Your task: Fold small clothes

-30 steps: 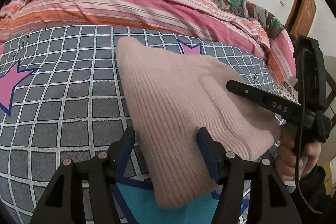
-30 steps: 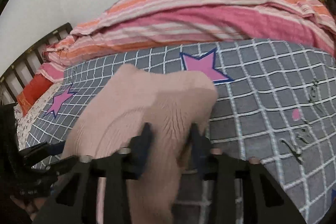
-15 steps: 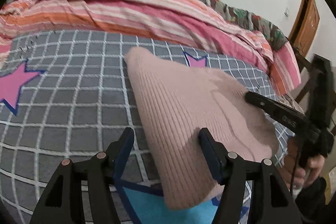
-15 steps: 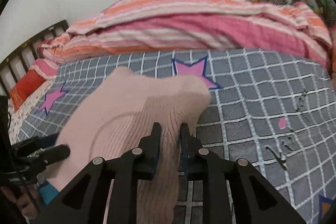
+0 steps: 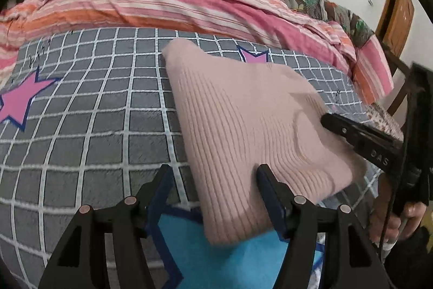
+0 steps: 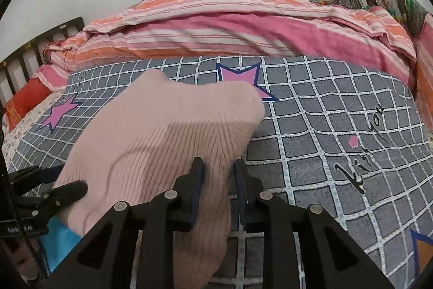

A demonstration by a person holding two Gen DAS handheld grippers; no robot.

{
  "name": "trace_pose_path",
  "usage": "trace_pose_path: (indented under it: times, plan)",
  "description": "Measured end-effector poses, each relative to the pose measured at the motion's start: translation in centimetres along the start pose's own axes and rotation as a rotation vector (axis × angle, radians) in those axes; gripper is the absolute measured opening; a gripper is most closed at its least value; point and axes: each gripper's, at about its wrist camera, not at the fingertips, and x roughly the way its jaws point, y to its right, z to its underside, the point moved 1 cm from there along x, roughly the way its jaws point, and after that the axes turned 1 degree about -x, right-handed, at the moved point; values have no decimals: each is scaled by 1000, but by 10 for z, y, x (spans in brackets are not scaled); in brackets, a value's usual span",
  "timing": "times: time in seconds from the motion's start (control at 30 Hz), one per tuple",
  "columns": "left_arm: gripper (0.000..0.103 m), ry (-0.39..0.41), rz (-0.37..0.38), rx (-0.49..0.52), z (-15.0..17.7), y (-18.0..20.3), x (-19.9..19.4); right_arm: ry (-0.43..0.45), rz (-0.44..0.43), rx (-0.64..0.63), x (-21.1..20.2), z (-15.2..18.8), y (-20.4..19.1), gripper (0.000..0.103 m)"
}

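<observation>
A pink ribbed knit garment (image 5: 243, 126) lies folded on the grey checked blanket (image 5: 94, 126). My left gripper (image 5: 212, 175) is open at its near left corner: the left finger rests on the blanket, and the right finger (image 5: 266, 180) lies on the knit. My right gripper (image 6: 219, 167) grips a bunch of the garment's (image 6: 162, 137) right edge, with fabric filling the gap as its jaws are opening slightly. The left wrist view shows the right gripper (image 5: 328, 121) at the garment's right side, held by a hand (image 5: 395, 218). From the right wrist, the left gripper (image 6: 67, 180) appears at the far left.
A rolled pink and orange striped quilt (image 5: 189, 2) runs along the back of the bed, with a patterned cover behind it. A wooden door (image 5: 397, 18) stands at the right and a dark slatted headboard (image 6: 24, 58) at the left. A blue star patch (image 5: 243, 259) lies under the garment's near end.
The right jaws narrowed onto the knit, then widened a little. In the left wrist view the right gripper drew back toward the garment's right edge. The left gripper stayed open.
</observation>
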Motion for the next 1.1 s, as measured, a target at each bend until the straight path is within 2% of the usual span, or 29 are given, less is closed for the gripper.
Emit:
trace_pose_path:
  times: [0.1, 0.3, 0.5, 0.6, 0.7, 0.8, 0.9, 0.93, 1.1]
  plan:
    - [64, 2, -21, 10, 3, 1, -9, 14, -12, 18, -15, 9, 2, 32]
    - [61, -4, -52, 1, 7, 12, -26, -39, 4, 41, -30, 32, 4, 32]
    - [61, -2, -115, -12, -5, 33, -51, -72, 22, 82, -68, 19, 8, 33]
    - [65, 12, -154, -35, -15, 45, -69, -48, 60, 78, -92, 9, 6, 46]
    - [71, 40, -198, -11, -21, 62, -92, -14, 93, 68, -121, 1, 2, 56]
    - [74, 57, -236, 8, -20, 73, -111, 9, 86, 62, -147, -2, -1, 72]
    - [80, 54, -257, 15, -16, 80, -126, 18, 97, 65, -168, -1, -6, 81]
    - [81, 55, -270, 18, -14, 83, -132, 17, 104, 68, -172, 1, -7, 88]
    - [82, 56, -281, 15, -6, 88, -155, 3, 121, 79, -186, 7, -9, 100]
